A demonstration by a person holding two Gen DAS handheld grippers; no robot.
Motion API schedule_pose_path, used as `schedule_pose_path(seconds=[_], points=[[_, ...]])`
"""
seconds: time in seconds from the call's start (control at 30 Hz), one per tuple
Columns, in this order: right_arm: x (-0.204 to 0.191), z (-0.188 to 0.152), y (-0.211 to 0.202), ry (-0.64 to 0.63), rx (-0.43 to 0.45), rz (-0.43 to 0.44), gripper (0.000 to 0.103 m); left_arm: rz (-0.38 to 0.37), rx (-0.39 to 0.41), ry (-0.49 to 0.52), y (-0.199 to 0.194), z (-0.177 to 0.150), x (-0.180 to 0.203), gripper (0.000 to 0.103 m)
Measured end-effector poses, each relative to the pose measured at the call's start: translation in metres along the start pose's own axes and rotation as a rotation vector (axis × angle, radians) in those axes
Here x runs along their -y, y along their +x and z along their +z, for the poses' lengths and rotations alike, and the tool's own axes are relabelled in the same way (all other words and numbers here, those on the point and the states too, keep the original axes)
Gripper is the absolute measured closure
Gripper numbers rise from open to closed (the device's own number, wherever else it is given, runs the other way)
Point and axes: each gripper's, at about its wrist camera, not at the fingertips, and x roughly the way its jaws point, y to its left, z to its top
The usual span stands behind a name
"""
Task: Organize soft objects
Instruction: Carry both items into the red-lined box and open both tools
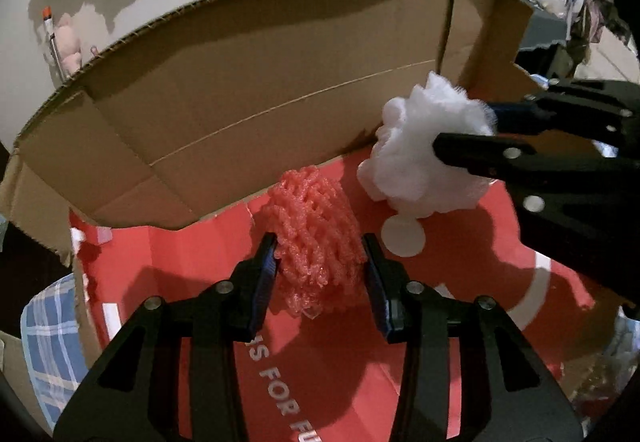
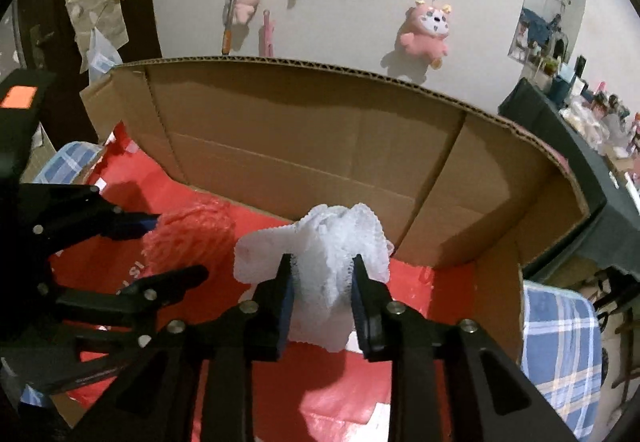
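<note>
The chief risk lies in the softness of what is held: the pink foam-net sleeve (image 1: pixel 316 238) is a loose, springy mesh that could compress and slide out from between the left gripper (image 1: pixel 320 262) if the squeeze is light, and its open loops could snag on a fingertip when it is let go, so that it drags back up instead of staying down. The white foam-net bundle (image 2: pixel 324 282) poses the same hazard for the right gripper (image 2: pixel 322 282), since much of it bulges free above and beside the pads and only a narrow waist is pinched. A second danger is crowding, because the two tools work close together inside the open brown corrugated cardboard box (image 1: pixel 248 90), and the right gripper's fingers reach across near the pink sleeve; a careless move could knock one bundle with the other tool or catch the raised flap. The left gripper points forward and downward into the box, its two fingers bracketing the pink sleeve on both sides and apparently gripping it just above the red printed box floor (image 1: pixel 192 250); whether the sleeve touches the floor cannot be told. The right gripper comes in from the right side, also angled downward, clamped on the white bundle, which hangs over the red floor near the box's far wall.
</note>
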Motion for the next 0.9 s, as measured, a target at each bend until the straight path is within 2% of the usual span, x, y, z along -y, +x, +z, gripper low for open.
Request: schedule_pose_path(seconds=[0.17, 0.27, 0.33, 0.43, 0.53, 0.73, 0.8, 0.9], points=[[0.008, 0.002, 0.004, 0.034, -0.028, 0.026, 0.056, -0.002, 0.005, -0.007, -0.001, 0.0, 0.0, 0.059], [0.007, 0.002, 0.005, 0.024, -0.028, 0.016, 0.05, -0.013, 0.004, -0.019, -0.002, -0.001, -0.001, 0.056], [0.007, 0.002, 0.004, 0.033, -0.035, 0.022, 0.044, -0.015, 0.001, -0.019, -0.001, -0.002, -0.003, 0.049], [0.01, 0.003, 0.007, 0.053, -0.046, 0.032, 0.04, -0.016, 0.018, -0.005, -0.007, -0.006, -0.002, 0.039], [0.009, 0.003, 0.008, 0.052, -0.053, 0.035, 0.034, -0.008, 0.034, 0.005, -0.009, -0.01, -0.004, 0.034], [0.015, 0.005, 0.003, 0.085, -0.046, 0.046, 0.024, -0.018, 0.028, -0.011, -0.015, -0.008, -0.012, 0.033], [0.016, 0.005, -0.002, 0.095, -0.041, 0.052, 0.023, -0.022, 0.035, -0.02, -0.021, -0.009, -0.013, 0.033], [0.016, 0.005, -0.014, 0.1, -0.023, 0.049, 0.021, -0.029, 0.063, -0.04, -0.035, -0.011, -0.013, 0.026]])
